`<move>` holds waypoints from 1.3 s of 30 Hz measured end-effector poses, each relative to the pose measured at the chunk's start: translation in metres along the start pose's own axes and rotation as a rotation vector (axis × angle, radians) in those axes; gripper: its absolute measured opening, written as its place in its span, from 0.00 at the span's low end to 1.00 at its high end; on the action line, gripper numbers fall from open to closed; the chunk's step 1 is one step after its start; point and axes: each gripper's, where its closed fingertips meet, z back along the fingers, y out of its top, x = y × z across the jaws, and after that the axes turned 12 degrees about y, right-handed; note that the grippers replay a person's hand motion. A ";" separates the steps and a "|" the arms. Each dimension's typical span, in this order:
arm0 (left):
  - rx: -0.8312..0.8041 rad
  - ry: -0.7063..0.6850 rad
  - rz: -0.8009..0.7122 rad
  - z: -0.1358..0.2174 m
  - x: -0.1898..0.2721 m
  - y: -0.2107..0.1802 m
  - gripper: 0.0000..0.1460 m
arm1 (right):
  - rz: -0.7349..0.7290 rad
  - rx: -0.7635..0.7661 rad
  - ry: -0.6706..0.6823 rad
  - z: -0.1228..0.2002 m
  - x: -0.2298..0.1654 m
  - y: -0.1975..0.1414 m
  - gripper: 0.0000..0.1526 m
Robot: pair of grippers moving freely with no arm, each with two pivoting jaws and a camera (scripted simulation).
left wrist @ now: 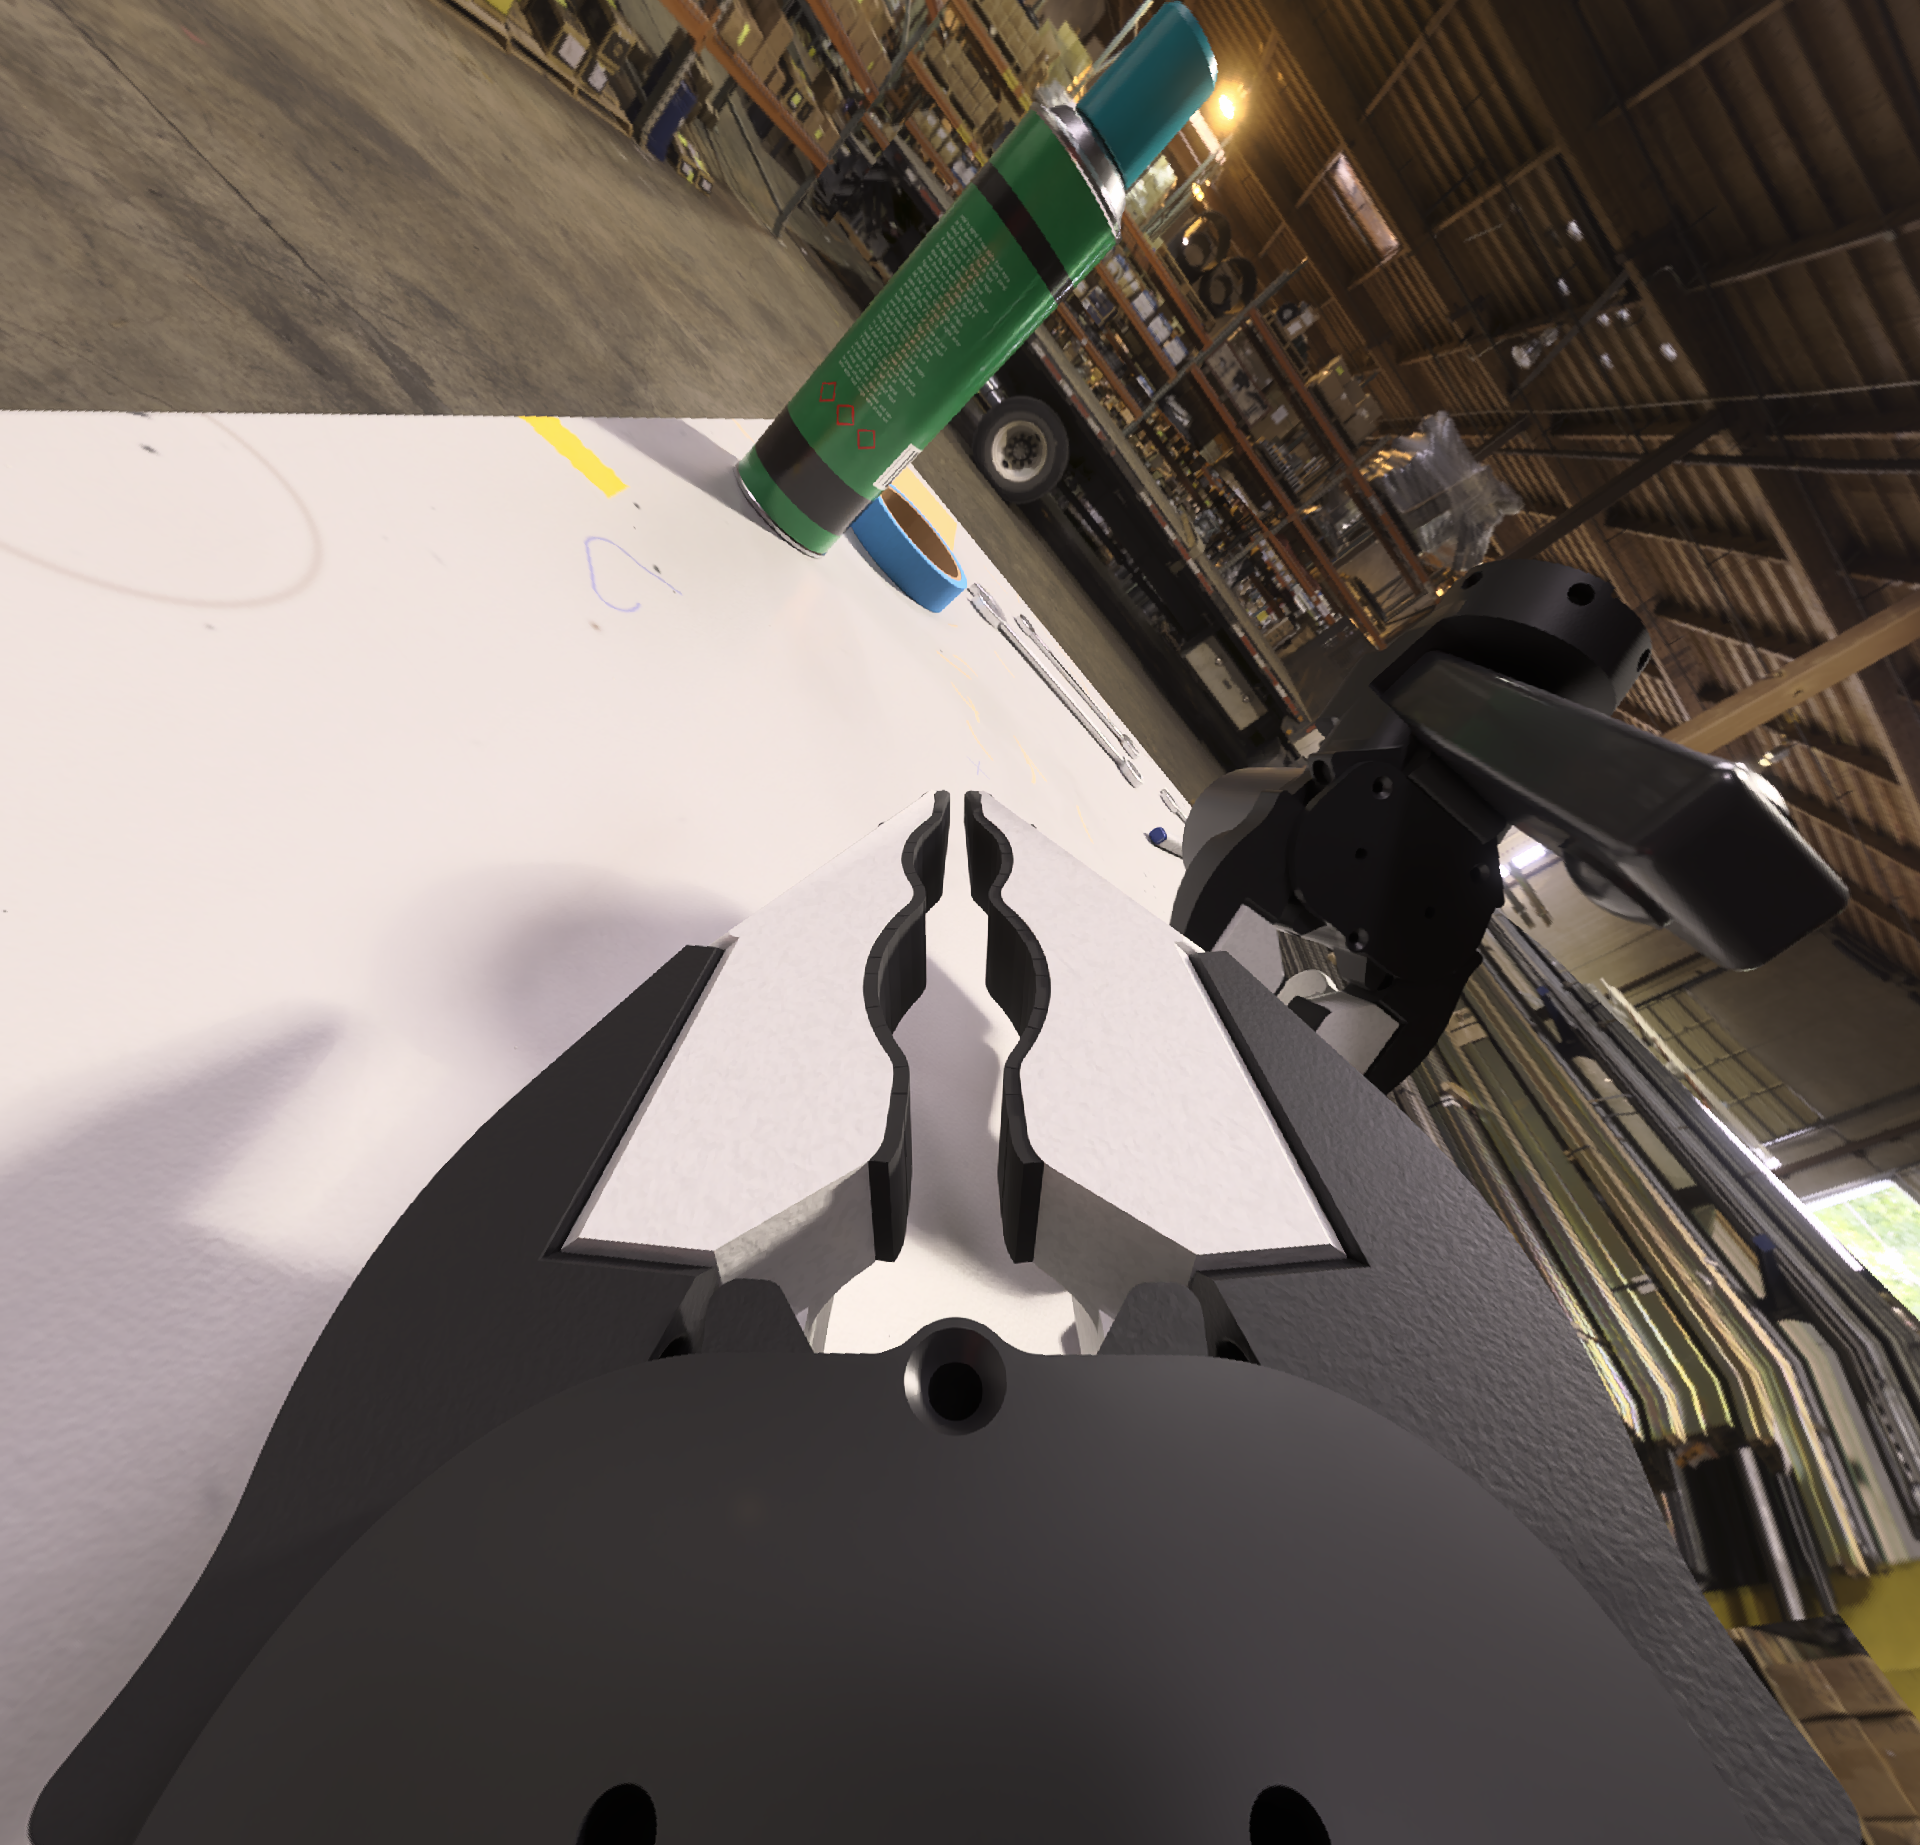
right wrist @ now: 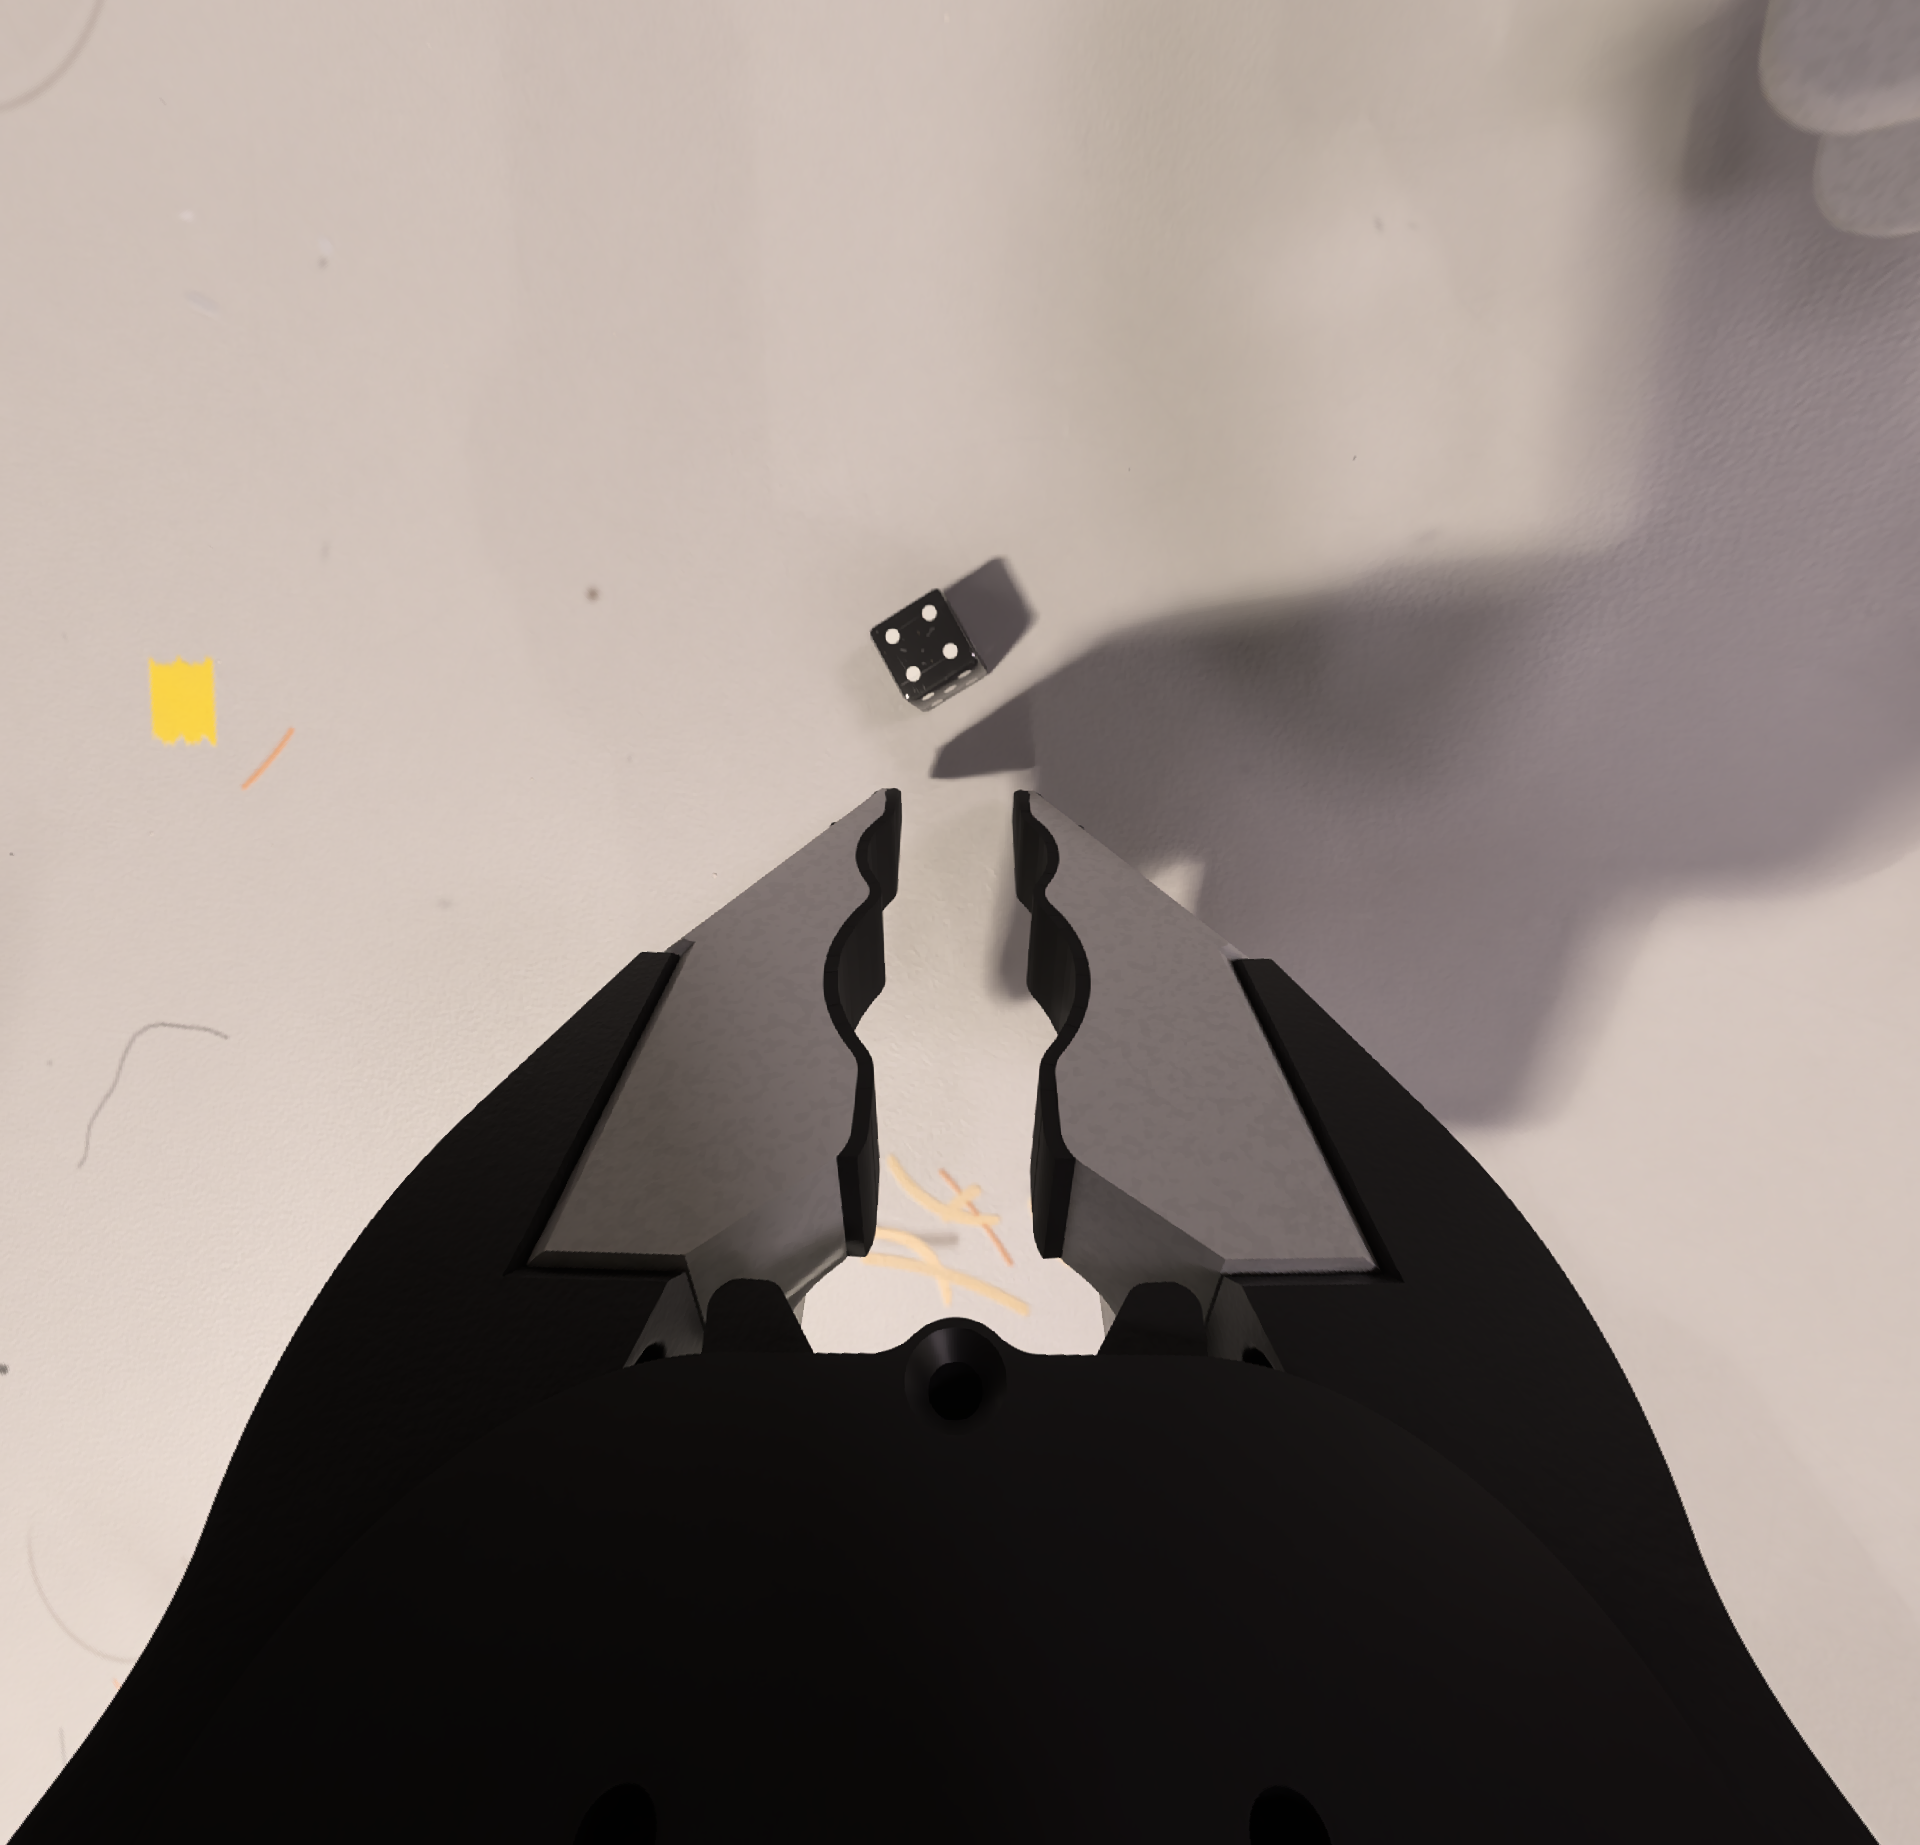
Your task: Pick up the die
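Warehouse racks and a concrete floor stretch behind a pale, scuffed table (right wrist: 520,393). On it the die (right wrist: 927,649) sits alone, a small black cube with white pips, at twelve o'clock just beyond the tips of the right gripper (right wrist: 956,808), whose jaws stand partly open and hold nothing. A cube has no long axis; its top face shows four pips, and it sits turned so a corner points back at the gripper, near six o'clock. That skew is the likely trouble: judging by the gap, the jaws are barely wider than the die, so closing on corners could spin or flick it away. Farther out, a yellow tape scrap (right wrist: 183,700) lies at nine o'clock. The left gripper (left wrist: 956,808) has jaws nearly closed, empty, with a green spray can (left wrist: 935,309) and blue tape roll (left wrist: 912,548) around twelve o'clock.
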 end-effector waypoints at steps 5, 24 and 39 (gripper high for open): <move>-0.001 0.002 -0.003 0.000 0.000 0.000 0.01 | 0.050 -0.051 -0.065 -0.004 0.003 -0.004 0.17; 0.001 0.001 0.002 0.000 -0.001 0.000 0.02 | 0.224 -0.135 0.011 -0.002 -0.014 0.011 0.16; -0.002 0.002 -0.004 0.000 0.000 -0.001 0.01 | 0.359 -0.258 0.040 -0.015 0.001 0.012 0.16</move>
